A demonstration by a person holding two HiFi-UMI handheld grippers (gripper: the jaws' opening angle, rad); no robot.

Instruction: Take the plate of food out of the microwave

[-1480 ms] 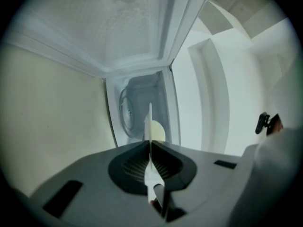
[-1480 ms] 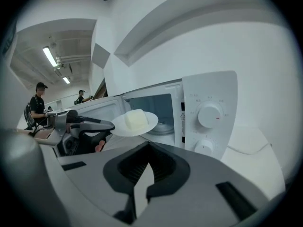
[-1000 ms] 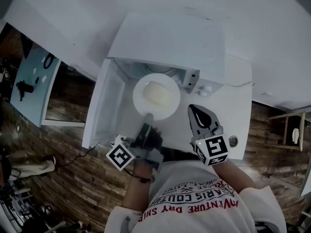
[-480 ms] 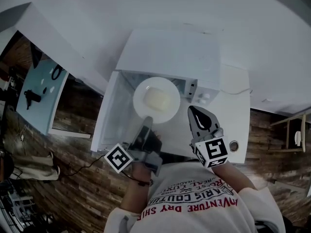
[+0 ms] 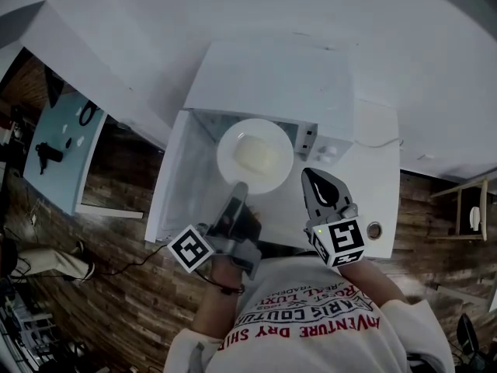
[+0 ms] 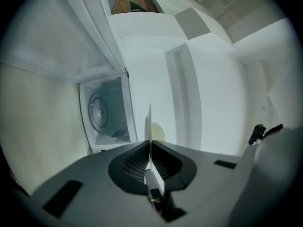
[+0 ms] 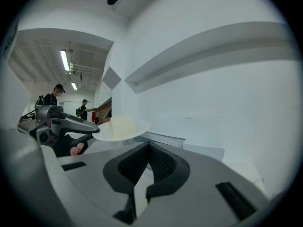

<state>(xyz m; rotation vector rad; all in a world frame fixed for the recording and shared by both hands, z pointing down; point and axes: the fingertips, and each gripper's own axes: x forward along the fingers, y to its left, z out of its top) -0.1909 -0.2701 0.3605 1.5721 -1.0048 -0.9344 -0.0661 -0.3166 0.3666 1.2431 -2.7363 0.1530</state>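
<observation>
Left gripper — fingers closed almost fully onto the near rim of the plate. In the left gripper view the rim runs edge-on between the 2 pads; the rim is thin, hence the narrow pinch.

The plate hangs in the air just in front of the microwave mouth. It is held roughly level, presumably so the pale food stays centred. The turntable inside the microwave shows bare, so I judge the plate is out of the cavity.

The door stands open at the microwave's left, clear of the exit path.

Right gripper — fingers together, holding nothing. It sits in front of the microwave, just right of the plate, probably kept out of the way.

Next I would set the plate down on the counter, right of the microwave. Risk: a 1-point rim hold could let the plate tip.
</observation>
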